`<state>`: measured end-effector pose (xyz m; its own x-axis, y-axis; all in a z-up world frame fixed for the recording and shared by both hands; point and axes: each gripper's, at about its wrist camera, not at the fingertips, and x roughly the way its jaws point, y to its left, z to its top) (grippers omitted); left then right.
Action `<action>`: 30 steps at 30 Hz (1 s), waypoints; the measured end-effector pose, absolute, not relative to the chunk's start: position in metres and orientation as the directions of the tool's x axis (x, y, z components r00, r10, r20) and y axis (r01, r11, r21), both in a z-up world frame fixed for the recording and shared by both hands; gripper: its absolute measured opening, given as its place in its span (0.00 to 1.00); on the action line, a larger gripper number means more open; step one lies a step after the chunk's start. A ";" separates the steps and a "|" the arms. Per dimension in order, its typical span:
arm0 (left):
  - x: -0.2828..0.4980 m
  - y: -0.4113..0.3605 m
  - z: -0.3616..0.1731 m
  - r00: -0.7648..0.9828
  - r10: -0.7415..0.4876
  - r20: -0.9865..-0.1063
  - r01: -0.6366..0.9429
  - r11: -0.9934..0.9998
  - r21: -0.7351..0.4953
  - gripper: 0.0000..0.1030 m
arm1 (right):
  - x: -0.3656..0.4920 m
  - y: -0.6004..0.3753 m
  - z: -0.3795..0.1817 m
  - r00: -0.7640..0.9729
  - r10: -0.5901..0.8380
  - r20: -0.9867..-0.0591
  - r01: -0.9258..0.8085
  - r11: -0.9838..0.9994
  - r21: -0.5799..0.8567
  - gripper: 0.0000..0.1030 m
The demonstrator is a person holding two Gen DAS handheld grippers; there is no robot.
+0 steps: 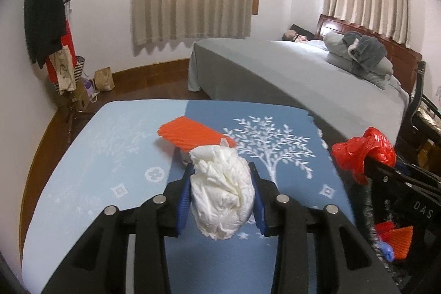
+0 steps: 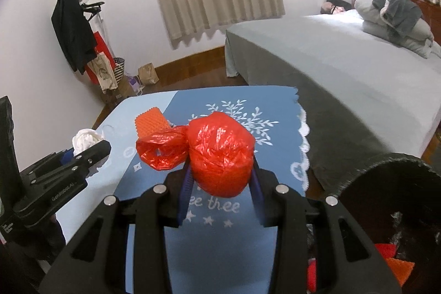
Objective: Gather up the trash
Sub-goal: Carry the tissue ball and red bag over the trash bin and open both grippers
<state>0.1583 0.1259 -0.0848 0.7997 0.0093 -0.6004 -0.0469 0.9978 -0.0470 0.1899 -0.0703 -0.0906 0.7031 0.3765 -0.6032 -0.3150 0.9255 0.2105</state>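
Note:
My left gripper [image 1: 222, 178] is shut on a crumpled white tissue wad [image 1: 222, 189] and holds it above the blue tablecloth [image 1: 110, 156]. It also shows in the right wrist view [image 2: 91, 145] with the tissue [image 2: 84, 139]. My right gripper [image 2: 220, 164] is shut on a red plastic bag bundle [image 2: 217, 153] above the table. It shows in the left wrist view [image 1: 363, 164] with the red bag [image 1: 358, 150]. An orange ridged wrapper [image 1: 190, 132] lies on the cloth beyond the tissue; it also shows in the right wrist view [image 2: 150, 123].
A black trash bin [image 2: 391, 200] stands at the table's right, with orange and red scraps inside [image 2: 397, 266]. A grey bed [image 1: 275, 68] lies beyond the table. A coat stand [image 1: 49, 18] with bags is at the far left wall.

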 end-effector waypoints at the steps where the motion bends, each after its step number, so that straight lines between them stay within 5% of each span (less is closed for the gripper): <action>1: 0.156 0.122 -0.082 0.803 0.003 -0.597 -0.040 0.998 -0.049 0.37 | 0.185 -0.074 -0.088 0.709 0.374 -0.598 -0.313 0.927 0.209 0.35; 30: 0.086 -0.016 -0.036 0.833 -0.216 -0.510 0.230 0.972 -0.036 0.37 | 0.083 -0.197 -0.047 0.840 0.219 -0.496 -0.149 0.973 0.177 0.35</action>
